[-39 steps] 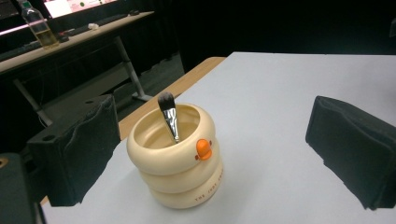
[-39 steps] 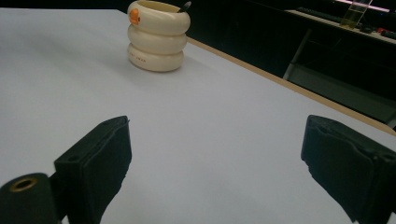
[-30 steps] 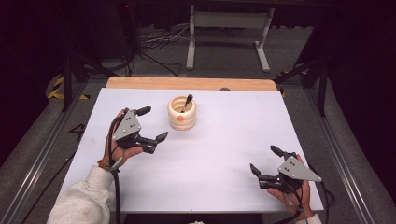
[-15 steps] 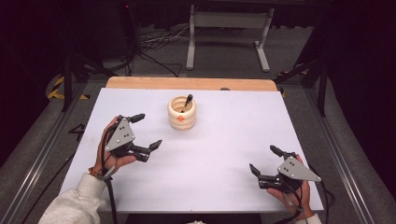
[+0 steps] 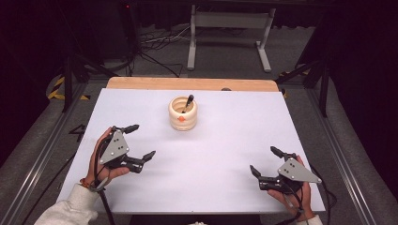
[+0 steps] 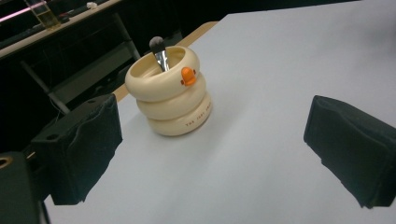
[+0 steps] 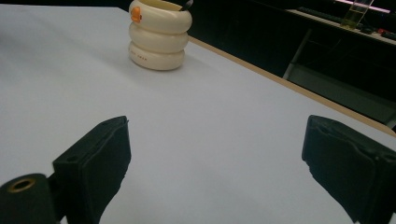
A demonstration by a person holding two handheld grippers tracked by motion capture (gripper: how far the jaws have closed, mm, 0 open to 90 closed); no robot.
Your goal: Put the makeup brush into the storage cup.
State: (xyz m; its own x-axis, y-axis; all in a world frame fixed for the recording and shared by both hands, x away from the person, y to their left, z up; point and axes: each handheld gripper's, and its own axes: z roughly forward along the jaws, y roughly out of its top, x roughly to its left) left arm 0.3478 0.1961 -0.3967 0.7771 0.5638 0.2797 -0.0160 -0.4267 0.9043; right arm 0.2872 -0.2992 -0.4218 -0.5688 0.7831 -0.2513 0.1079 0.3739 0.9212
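From the high view, the cream ringed cup (image 5: 183, 114) stands at the far middle of the white table (image 5: 225, 140) with a brush (image 5: 188, 102) upright in it; the left gripper (image 5: 140, 142) sits near left and the right gripper (image 5: 263, 162) near right, both well apart from it. The left gripper view shows its jaws spread wide, holding nothing, the cup (image 6: 169, 90) beyond them. The right gripper view shows jaws wide and empty, the cup (image 7: 159, 35) far off.

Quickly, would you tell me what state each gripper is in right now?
Left gripper: open, holding nothing.
Right gripper: open, holding nothing.
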